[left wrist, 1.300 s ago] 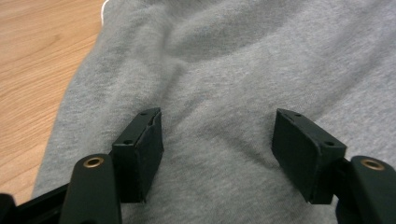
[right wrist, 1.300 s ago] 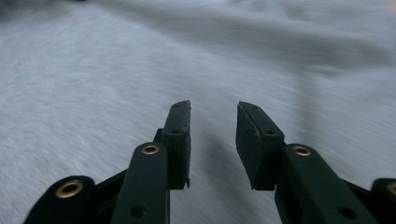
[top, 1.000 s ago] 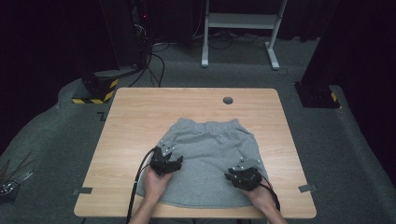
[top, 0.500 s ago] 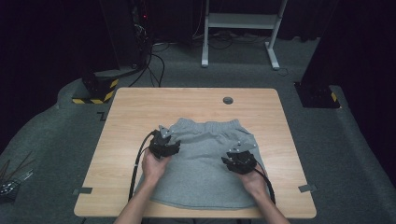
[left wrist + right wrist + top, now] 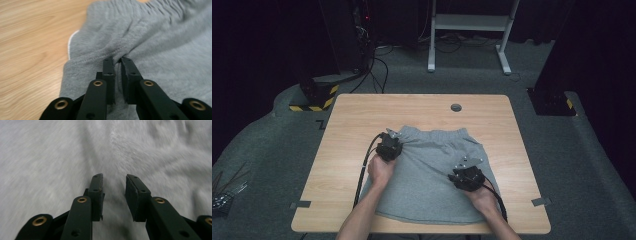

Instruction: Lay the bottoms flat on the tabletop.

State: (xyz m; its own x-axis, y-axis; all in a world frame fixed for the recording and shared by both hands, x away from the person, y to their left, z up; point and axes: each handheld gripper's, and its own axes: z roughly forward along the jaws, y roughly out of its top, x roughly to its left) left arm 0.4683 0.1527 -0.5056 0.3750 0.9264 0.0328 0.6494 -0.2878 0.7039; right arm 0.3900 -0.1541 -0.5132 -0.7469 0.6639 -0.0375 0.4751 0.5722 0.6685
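Left gripper (image 5: 117, 61) clenched on a thin fold near the waistband of the grey shorts (image 5: 432, 175) spread on the desk (image 5: 347, 120), likely to slip free; right gripper (image 5: 113, 182) released over mid-cloth, nothing grasped.

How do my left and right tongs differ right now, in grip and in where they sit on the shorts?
The left tongs are pinched shut on a fold of the grey shorts; the right tongs are open with only flat fabric between their jaws. In the high view, the left tongs sit at the waistband's left corner, while the right tongs sit nearer the person, toward the right edge. Both are over the cloth.
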